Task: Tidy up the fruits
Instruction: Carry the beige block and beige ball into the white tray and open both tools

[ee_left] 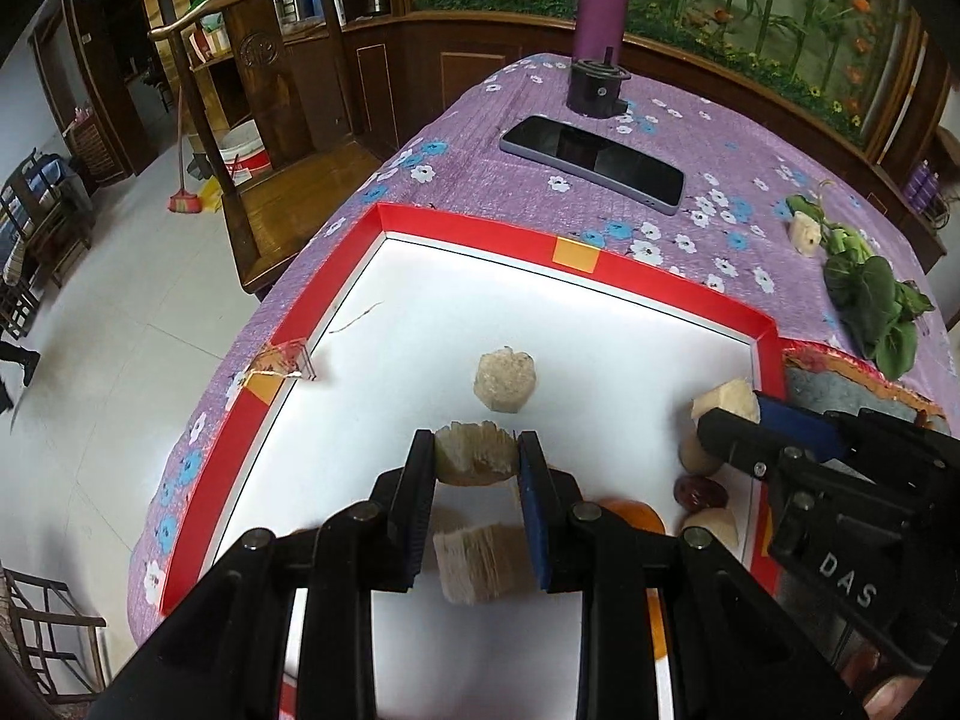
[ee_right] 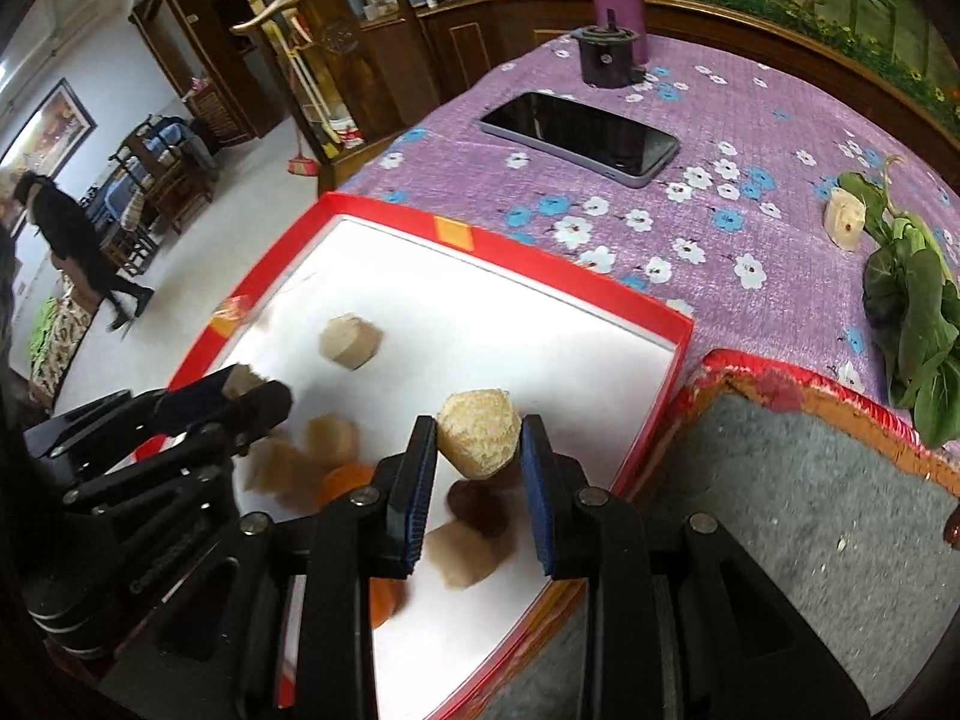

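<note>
A: Start at the left. What has the left gripper (ee_left: pixel 477 459) got?

B: A pale, fibrous chunk (ee_left: pixel 474 456), pinched between both pads and carried over the white floor of the red-rimmed tray (ee_left: pixel 468 228). Below it lies another cut block (ee_left: pixel 480 564), and one more pale lump (ee_left: pixel 503 381) sits alone nearer the tray's middle

A: And moving across to the right?

B: The right gripper (ee_right: pixel 478 441) is clamped on a rounder, grainy yellowish piece (ee_right: pixel 478 441), held over the tray's right side. Under it I make out a dark red fruit (ee_right: pixel 477 507), another pale chunk (ee_right: pixel 462 552) and an orange fruit (ee_right: pixel 345 480), clustered near the front edge

A: So which step is this?

B: I'd judge both hands are mid-carry, each with a piece to place. Neither is resting on the tray floor yet

A: Anything outside the tray?

B: One pale piece (ee_right: pixel 845 219) sits on the purple flowered cloth (ee_right: pixel 750 138) beside leafy greens (ee_right: pixel 918 324), far right, well apart from the tray. A phone (ee_right: pixel 579 135) lies behind it

A: What does the next move need?

B: Probably lowering each chunk onto a bare patch beside its like, clear of the pile, then opening the jaws
</note>
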